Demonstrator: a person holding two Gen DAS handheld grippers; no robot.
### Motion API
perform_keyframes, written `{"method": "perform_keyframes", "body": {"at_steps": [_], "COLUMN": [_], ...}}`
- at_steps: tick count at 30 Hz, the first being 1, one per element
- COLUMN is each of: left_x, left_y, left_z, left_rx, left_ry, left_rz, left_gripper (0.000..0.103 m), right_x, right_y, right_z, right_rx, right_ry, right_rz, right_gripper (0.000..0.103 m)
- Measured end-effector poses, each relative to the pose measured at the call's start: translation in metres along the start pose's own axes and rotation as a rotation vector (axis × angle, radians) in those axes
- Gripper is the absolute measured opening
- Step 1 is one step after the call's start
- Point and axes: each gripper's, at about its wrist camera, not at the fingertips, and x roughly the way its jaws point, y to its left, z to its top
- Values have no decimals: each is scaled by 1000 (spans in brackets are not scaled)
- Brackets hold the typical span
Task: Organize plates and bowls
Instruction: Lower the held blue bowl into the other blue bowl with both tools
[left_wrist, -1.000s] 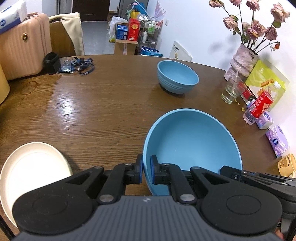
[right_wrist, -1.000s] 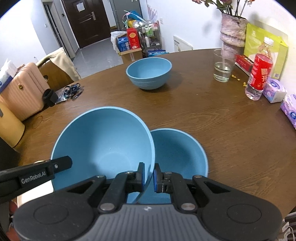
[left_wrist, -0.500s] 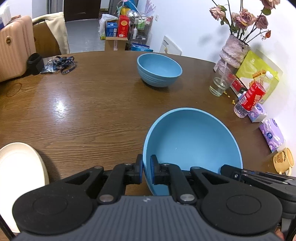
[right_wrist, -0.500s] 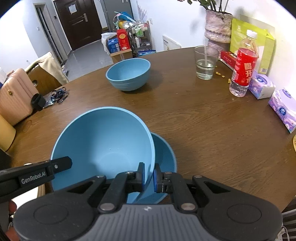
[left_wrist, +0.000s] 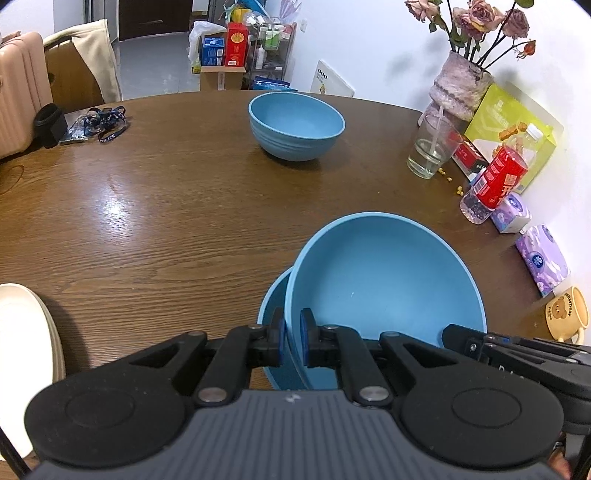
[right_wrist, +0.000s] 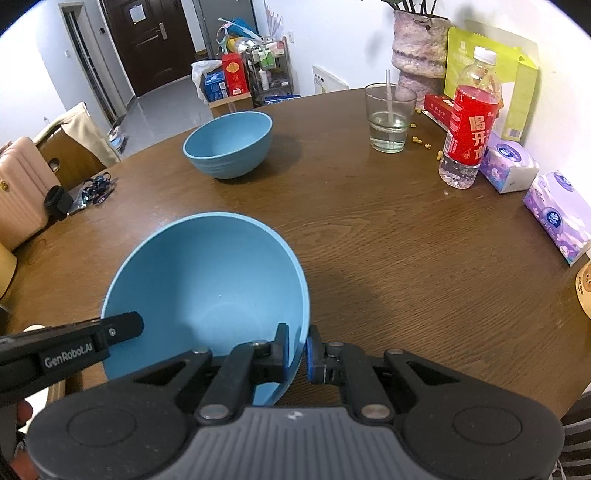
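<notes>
So far, both grippers are clamped on opposite rims of one large blue bowl (left_wrist: 384, 280): the left gripper (left_wrist: 292, 341) low centre in its view, the right gripper (right_wrist: 296, 350) likewise. The bowl hangs over a second blue bowl (left_wrist: 271, 314) peeking out at its lower left, so nesting looks close. A third blue bowl (left_wrist: 296, 125) upper centre and the cream plate (left_wrist: 22, 354) at the lower-left edge remain unsorted.

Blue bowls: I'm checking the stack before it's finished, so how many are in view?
3. One bowl is gripped at its rim by both grippers, a second sits directly under it, mostly hidden, and a third stands alone across the table.
</notes>
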Motion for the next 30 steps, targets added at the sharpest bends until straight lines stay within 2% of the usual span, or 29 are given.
{"method": "perform_keyframes", "body": {"at_steps": [30], "left_x": [20], "left_y": [8], "left_z": [-5], "left_rx": [-10], "left_ry": [35], "left_rz": [46], "left_gripper": [9], "right_x": [30], "right_y": [18], "right_z": [0], "right_rx": [-130], "right_ry": [55], "right_rz": [-45], "right_gripper": [10]}}
